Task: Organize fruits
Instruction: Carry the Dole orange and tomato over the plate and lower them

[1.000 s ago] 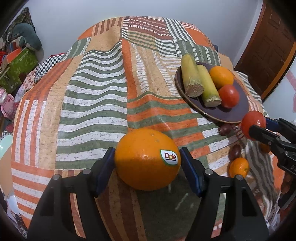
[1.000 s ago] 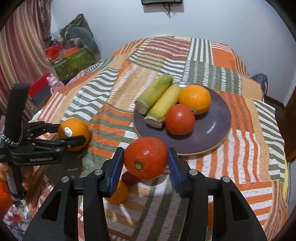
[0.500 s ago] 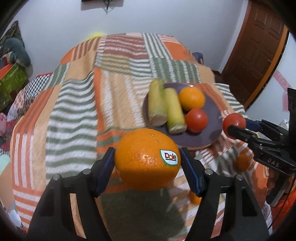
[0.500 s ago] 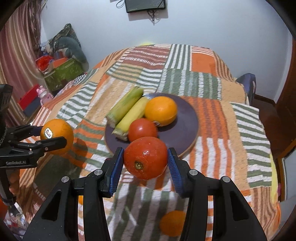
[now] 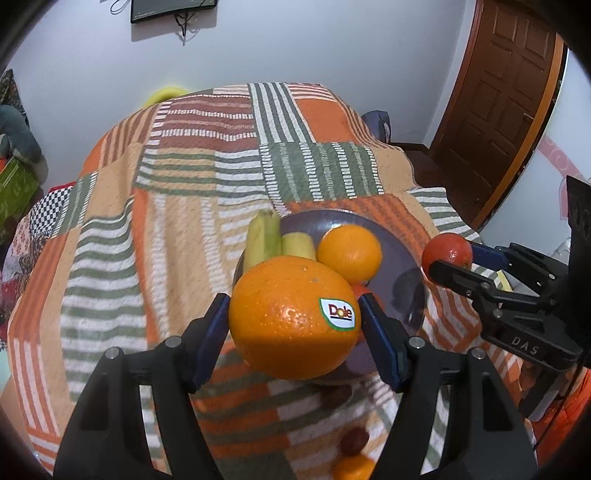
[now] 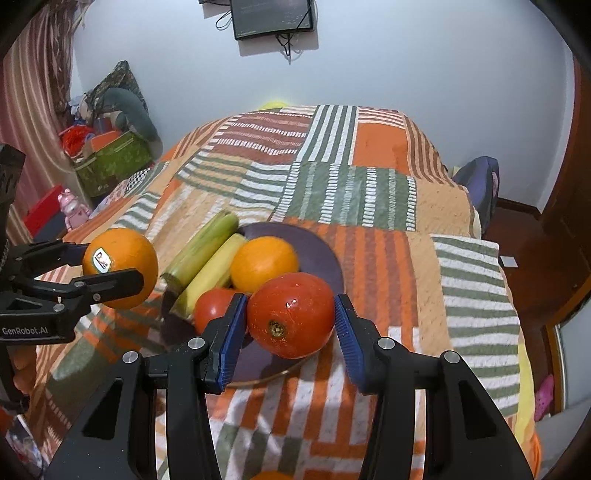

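Left gripper (image 5: 293,319) clamps orange (image 5: 293,317); right gripper (image 6: 290,321) clamps tomato (image 6: 290,315), both above plate (image 6: 317,247) on striped quilt (image 6: 369,199). White wall, monitor (image 6: 273,16), wooden door (image 5: 506,88). Small dark fruit (image 5: 354,441), maybe plum, lies on quilt.

Both grippers share one build — the left gripper (image 5: 293,317) and the right gripper (image 6: 291,319) each have matte black angular arms with silver round screws and ribbed blue pads (image 6: 231,341), with white lettering — "GenRobot.AI" on the left, "DAS" on the right — along their sides.
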The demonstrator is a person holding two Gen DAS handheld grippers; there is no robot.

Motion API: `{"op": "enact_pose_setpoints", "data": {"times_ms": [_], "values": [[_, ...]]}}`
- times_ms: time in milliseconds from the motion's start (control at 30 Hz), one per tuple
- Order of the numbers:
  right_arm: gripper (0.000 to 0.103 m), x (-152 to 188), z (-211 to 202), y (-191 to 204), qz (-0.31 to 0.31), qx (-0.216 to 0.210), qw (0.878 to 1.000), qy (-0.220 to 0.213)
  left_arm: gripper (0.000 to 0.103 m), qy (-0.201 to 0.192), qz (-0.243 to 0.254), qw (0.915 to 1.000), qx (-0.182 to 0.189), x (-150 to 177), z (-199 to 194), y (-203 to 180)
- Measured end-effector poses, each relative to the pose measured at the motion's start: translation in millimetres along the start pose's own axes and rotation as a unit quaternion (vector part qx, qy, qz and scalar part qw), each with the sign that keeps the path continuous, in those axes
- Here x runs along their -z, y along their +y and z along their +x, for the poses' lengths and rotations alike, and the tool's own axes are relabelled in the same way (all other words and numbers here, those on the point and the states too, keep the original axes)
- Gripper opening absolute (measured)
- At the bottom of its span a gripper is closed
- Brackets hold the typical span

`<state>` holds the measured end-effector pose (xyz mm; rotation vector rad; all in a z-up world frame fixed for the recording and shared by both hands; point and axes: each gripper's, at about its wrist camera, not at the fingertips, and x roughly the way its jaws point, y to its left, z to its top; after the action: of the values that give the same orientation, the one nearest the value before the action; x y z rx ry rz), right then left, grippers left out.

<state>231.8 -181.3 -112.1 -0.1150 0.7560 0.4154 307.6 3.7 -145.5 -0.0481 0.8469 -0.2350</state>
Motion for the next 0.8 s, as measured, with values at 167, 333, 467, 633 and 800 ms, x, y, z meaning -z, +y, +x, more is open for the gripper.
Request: {"op": "enact_pose_setpoints", "data": {"times_ms": [167,333,467,633,800], "values": [[0.044,-6,12,-6,-0.008,0.006,1.0,0.002,0.069,0.006,-0.002,1.0,0.001,-14,19,-2],[0.044,-8,28,-12,-0.009,0.0,1.0,0.014,0.069,0.014,-0.009,0.9999,-0.004,-22,35,1],[0.044,-2,37,-9,-0.017,-0.01,0.999,0.033,0.069,0.022,-0.008,0.9997,-0.003,-23,47,0],[0.045,5,43,-7,-0.028,-0.019,0.998,0.047,0.07,0.017,0.008,0.9997,-0.013,-23,52,-6],[0.046,2,38,-3,-0.023,-0.033,0.998,0.043,0.07,0.012,0.009,0.9997,-0.018,-23,53,-7]]}}
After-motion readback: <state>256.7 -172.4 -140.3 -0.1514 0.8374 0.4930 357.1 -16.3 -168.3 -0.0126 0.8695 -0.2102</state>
